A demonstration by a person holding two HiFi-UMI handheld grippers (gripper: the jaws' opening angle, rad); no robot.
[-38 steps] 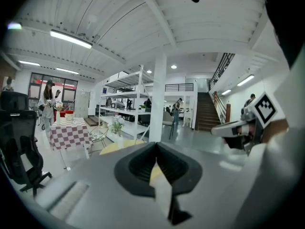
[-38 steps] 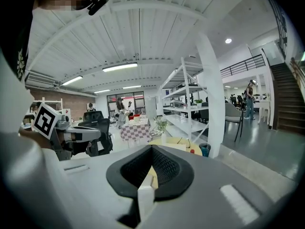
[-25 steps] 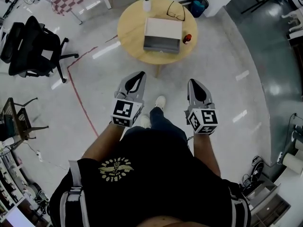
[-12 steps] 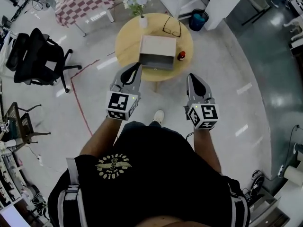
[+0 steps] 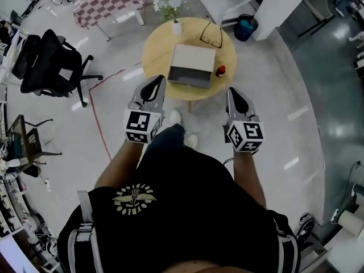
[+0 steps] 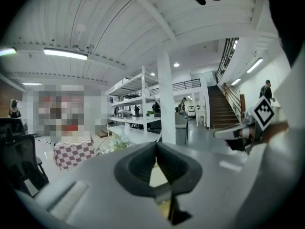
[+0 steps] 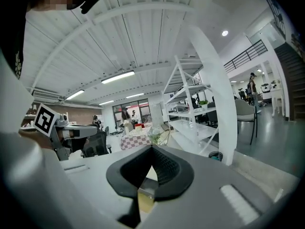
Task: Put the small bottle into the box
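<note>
A small red bottle (image 5: pixel 220 71) stands on the round wooden table (image 5: pixel 156 47), just right of an open grey box (image 5: pixel 192 66) with its pale lid folded back. Both grippers are held level in front of the person, short of the table's near edge. My left gripper (image 5: pixel 159 79) points at the table's near left rim, jaws shut and empty (image 6: pixel 157 146). My right gripper (image 5: pixel 232 91) is below and right of the bottle, jaws also shut with nothing between them (image 7: pixel 152 148). In both gripper views the jaws' bodies hide the table.
Black-rimmed glasses (image 5: pixel 211 34) and a white vase of flowers (image 5: pixel 176 24) sit on the table's far side. A black office chair (image 5: pixel 48 61) stands at left, a checkered table (image 5: pixel 108 1) beyond, and a blue bin (image 5: pixel 245 27) beside a white pillar (image 5: pixel 284 1). Red floor tape (image 5: pixel 98 118) runs at left.
The person has stepped toward the table, and both grippers have moved forward and slightly up, now nearly at its near edge. Both jaws stay shut.
</note>
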